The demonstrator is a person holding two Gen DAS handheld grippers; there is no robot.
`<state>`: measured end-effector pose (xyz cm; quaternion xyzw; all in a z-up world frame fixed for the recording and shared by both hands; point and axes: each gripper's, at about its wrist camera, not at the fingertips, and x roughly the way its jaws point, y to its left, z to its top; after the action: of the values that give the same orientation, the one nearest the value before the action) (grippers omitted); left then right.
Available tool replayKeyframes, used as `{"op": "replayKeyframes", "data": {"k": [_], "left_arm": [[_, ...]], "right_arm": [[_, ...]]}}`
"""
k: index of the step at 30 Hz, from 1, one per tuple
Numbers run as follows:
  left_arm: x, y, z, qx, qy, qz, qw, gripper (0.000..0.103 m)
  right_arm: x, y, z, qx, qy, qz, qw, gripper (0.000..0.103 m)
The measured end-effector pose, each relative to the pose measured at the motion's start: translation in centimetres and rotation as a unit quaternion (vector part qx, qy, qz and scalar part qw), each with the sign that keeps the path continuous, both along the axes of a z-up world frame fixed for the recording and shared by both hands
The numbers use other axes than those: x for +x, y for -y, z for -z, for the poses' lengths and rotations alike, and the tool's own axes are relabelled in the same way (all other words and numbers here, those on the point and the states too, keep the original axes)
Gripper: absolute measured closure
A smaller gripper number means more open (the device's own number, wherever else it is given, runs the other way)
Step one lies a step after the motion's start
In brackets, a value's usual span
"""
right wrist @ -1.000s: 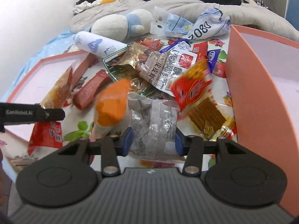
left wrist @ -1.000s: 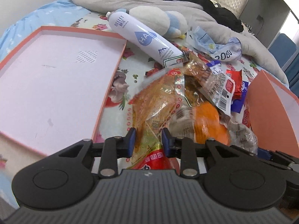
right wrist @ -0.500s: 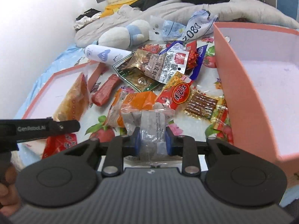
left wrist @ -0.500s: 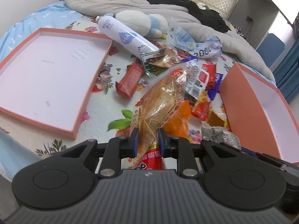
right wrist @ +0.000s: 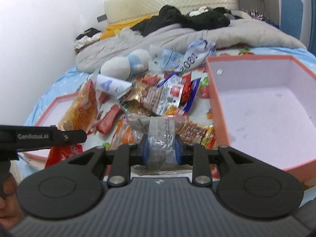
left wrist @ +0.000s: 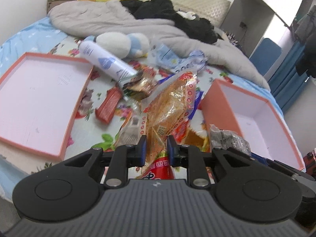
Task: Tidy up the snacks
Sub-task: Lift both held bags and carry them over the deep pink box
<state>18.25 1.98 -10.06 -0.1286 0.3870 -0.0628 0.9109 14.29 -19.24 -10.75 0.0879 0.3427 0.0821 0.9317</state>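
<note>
My left gripper (left wrist: 156, 146) is shut on a long orange snack bag (left wrist: 169, 106) with a red end, lifted above the snack pile; the same orange snack bag (right wrist: 83, 108) hangs at the left of the right wrist view. My right gripper (right wrist: 161, 148) is shut on a clear plastic packet (right wrist: 158, 134) of dark contents, also raised. That clear packet (left wrist: 227, 138) shows at the right of the left wrist view. Below lies a pile of snack packets (right wrist: 164, 96) on the flowered bed sheet, between a shallow pink lid (left wrist: 37, 96) on the left and a deeper pink box (right wrist: 266, 114) on the right.
A white spray can (left wrist: 104, 63) and a white-and-blue plush toy (left wrist: 122, 43) lie behind the pile. A red bar packet (left wrist: 108, 106) rests near the lid. A grey blanket (left wrist: 98, 17) and dark clothes (left wrist: 167, 13) cover the far bed. A hand (right wrist: 7, 193) shows at lower left.
Both grippers have risen and drawn back from the pile, each carrying its packet. The right gripper closed from loosely around the clear packet to pinching it; more of both pink boxes now shows.
</note>
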Motion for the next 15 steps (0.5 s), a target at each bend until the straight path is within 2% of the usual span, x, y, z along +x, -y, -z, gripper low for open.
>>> {"op": "replayKeyframes", "data": {"k": [5, 8, 15], "left_arm": [[0.4, 1.1, -2.5, -0.01, 0.02, 0.012, 0.9997, 0.079], [0.6, 1.8, -3.9, -0.016, 0.03, 0.021, 0.9992, 0.079], [1.0, 4.2, -7.1, -0.029, 0.054, 0.051, 0.9968, 0.078]], "right_arm": [[-0.5, 1.5, -2.0, -0.001, 0.025, 0.02, 0.999, 0.074], [-0.9, 2.2, -3.5, -0.019, 0.044, 0.032, 0.998, 0.074], [-0.8, 4.4, -6.4, -0.032, 0.064, 0.053, 0.996, 0.074]]}}
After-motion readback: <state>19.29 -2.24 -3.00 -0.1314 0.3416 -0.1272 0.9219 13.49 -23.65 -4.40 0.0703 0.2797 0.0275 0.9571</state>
